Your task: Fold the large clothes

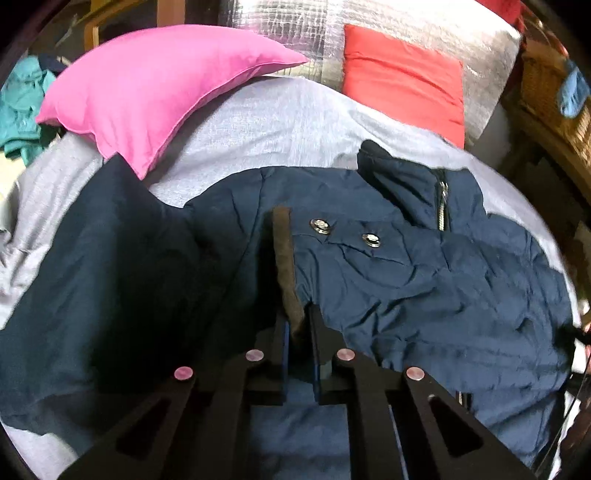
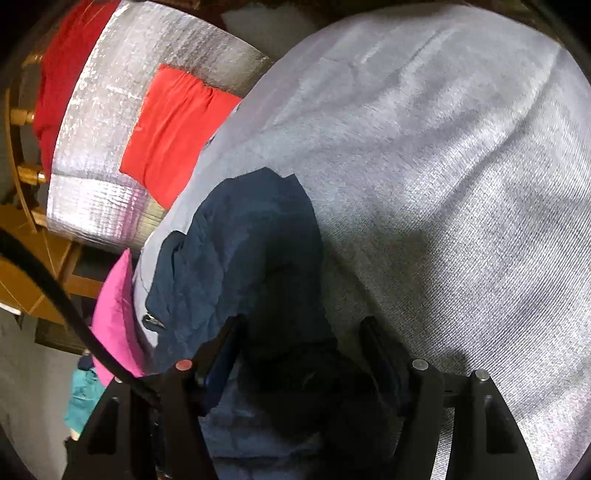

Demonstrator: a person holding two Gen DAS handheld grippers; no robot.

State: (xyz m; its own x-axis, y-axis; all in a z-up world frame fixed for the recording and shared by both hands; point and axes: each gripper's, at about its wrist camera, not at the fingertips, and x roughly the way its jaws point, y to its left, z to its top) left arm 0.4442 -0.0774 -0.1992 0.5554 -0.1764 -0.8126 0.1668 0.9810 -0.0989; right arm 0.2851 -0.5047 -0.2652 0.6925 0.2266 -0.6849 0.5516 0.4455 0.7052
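Note:
A navy blue jacket point(image 1: 424, 280) with two metal snaps and a zipper lies crumpled on the grey bed sheet point(image 1: 280, 122). My left gripper point(image 1: 298, 325) is shut on the jacket's brown-lined edge strip point(image 1: 283, 258), which stands up between the fingers. In the right wrist view the jacket point(image 2: 243, 251) reaches away from me over the grey sheet point(image 2: 461, 184). My right gripper point(image 2: 299, 332) has its fingers wide apart, with dark jacket fabric bunched between them; the fingers do not pinch it.
A pink pillow point(image 1: 155, 96) lies at the back left of the bed, a red cushion point(image 1: 402, 85) against a silver quilted panel point(image 1: 280, 33) at the back. Teal clothing point(image 1: 22, 107) lies off the bed at left. A wicker basket point(image 1: 546, 88) stands at right.

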